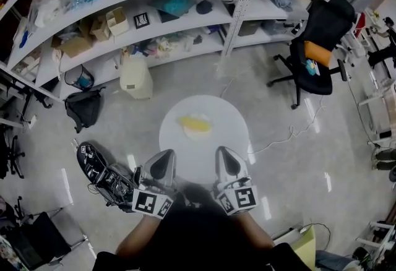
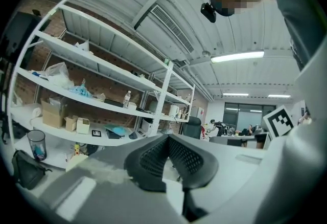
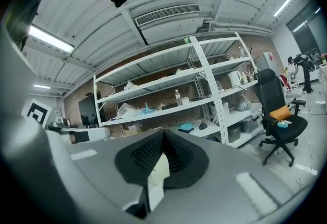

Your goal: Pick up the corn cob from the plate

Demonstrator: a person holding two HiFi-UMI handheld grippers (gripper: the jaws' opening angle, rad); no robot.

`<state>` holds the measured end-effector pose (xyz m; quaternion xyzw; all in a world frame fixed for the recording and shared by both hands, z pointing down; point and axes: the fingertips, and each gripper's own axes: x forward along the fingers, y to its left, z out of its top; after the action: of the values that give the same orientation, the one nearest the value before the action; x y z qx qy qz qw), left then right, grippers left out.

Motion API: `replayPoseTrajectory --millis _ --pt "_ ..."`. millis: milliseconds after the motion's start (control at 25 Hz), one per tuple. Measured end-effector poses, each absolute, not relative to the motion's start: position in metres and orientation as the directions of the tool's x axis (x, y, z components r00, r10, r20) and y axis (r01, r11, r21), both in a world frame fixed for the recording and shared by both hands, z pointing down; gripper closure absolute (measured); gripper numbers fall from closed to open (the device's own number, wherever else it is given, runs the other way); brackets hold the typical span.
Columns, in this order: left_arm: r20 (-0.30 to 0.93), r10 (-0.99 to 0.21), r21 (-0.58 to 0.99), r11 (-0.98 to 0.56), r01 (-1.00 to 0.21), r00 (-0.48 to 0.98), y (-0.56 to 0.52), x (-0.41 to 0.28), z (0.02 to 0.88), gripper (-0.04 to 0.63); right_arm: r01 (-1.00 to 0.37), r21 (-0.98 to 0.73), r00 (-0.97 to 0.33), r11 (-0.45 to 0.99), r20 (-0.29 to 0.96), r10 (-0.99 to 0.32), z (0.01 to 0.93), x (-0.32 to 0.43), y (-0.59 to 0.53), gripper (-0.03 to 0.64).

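Left gripper (image 1: 164,158) and right gripper (image 1: 224,156) both have their jaws pressed together on nothing. The yellow corn cob (image 1: 194,122) lies on its pale round plate (image 1: 199,134) ahead, midway between them. Its long axis runs crosswise, and neither gripper is clearly nearer.

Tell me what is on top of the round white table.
A pale plate holding a yellow corn cob. The part of the table beneath the plate is hidden.

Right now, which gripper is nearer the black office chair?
Right. The right gripper hangs over the round table's near edge, on the side toward the black office chair; the left gripper is beside it, farther away.
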<state>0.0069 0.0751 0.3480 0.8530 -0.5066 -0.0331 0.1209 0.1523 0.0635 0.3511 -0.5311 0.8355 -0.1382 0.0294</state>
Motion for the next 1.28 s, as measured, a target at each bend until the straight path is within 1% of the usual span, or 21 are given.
replayPoseTrajectory --millis 360,1280 --pt "0.077 -0.879 0.235 -0.442 -0.866 0.47 0.061 0.002 0.352 0.595 -0.872 -0.276 -0.447 0.404 0.113 -0.887 0.363 0.149 0.046 0.609" --pt "0.118 -0.841 0.305 -0.475 -0.825 0.528 -0.011 -0.017 0.386 0.595 -0.908 -0.256 -0.387 0.332 0.208 -0.898 0.402 0.131 -0.015 0.609"
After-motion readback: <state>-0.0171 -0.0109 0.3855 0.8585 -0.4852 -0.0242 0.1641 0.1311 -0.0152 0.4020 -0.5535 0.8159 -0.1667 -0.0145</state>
